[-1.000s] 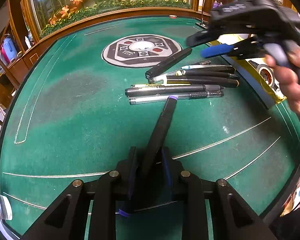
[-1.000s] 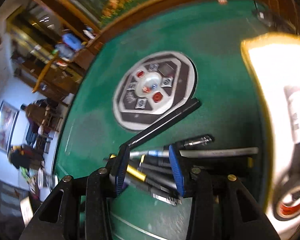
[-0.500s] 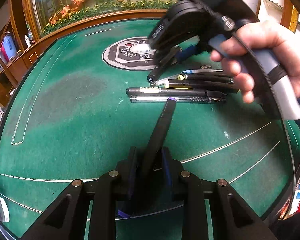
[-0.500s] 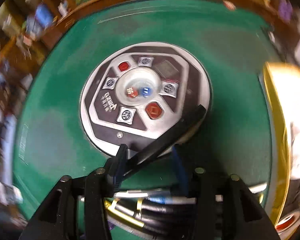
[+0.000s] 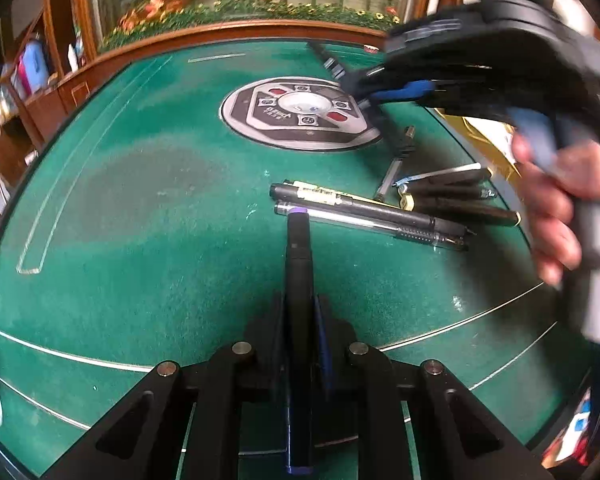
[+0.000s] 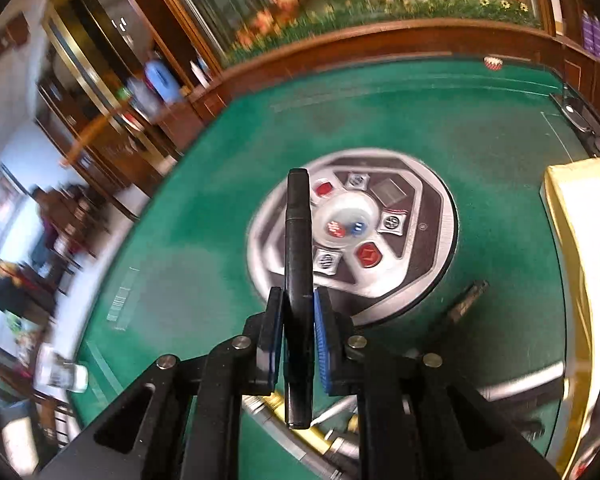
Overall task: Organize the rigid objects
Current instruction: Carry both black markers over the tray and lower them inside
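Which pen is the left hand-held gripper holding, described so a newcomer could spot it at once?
Start at the green felt table and find the row of pens lying crosswise near its middle. The left hand-held gripper is closing on a black marker that points straight away from the camera at that row. Unlike its neighbours, it runs lengthwise and ends in a purple cap tip.

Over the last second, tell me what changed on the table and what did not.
The right gripper came over the pen pile, closed its fingers on the black marker that lay slanted at the pile's far end, and carried it up off the felt; its fingers are closing. One pen in the pile now lies skewed. The left gripper went on holding its purple-tipped marker, tightening on it. The two nearest pens stayed put.
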A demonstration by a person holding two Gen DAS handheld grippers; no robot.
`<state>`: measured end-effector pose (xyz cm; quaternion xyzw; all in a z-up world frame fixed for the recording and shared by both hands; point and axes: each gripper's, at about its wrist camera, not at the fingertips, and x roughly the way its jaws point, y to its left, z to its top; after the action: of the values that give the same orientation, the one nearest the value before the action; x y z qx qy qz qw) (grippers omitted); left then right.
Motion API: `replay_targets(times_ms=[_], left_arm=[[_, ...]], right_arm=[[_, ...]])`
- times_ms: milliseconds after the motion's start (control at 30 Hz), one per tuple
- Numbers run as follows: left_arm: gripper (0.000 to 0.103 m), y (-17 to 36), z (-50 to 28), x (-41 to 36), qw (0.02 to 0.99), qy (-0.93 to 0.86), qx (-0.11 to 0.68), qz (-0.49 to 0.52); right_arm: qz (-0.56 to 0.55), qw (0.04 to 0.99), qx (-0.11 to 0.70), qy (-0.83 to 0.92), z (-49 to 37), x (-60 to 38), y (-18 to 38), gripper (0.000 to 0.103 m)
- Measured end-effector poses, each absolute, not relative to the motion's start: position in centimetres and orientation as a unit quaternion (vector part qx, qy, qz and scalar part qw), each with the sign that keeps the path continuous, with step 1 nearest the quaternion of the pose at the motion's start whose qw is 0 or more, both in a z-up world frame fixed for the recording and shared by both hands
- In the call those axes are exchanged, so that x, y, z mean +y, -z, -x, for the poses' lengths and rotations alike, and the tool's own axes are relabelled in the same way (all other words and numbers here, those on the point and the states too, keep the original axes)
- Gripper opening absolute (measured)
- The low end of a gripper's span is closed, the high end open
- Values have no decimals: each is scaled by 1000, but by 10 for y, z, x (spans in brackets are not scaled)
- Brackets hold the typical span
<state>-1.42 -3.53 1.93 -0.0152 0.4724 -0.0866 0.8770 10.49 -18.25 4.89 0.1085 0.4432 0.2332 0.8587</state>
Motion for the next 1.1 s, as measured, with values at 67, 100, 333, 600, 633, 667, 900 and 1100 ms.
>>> replay_targets(times_ms=[67,100,333,600,633,667,900,1100], left_arm=[[15,-19,15,-30,875,90,476,27],[15,-20,16,-27,874,92,476,37],[15,-26,20,-21,876,89,469,59],[15,-46,22,-55,885,112,451,36],[15,-48,21,-60,884,117,452,35],[15,-51,21,-66,883,122,451,32],[15,-68,13,-108,882,156,444,17],[15,-69,12,-124,879,165,447,10]], right_arm=[[-116,859,428,-256,-85,-190,-57,14],[-121,860,421,-262,-75,-194,-59,14],[-149,855,401,-294,-31,-222,-59,14],[-175,850,406,-287,-9,-250,-54,14],[-181,850,404,-286,-5,-257,-55,14],[-185,850,403,-286,-2,-261,-55,14],[-215,853,390,-273,4,-296,-57,14],[-230,859,382,-253,10,-323,-58,14]])
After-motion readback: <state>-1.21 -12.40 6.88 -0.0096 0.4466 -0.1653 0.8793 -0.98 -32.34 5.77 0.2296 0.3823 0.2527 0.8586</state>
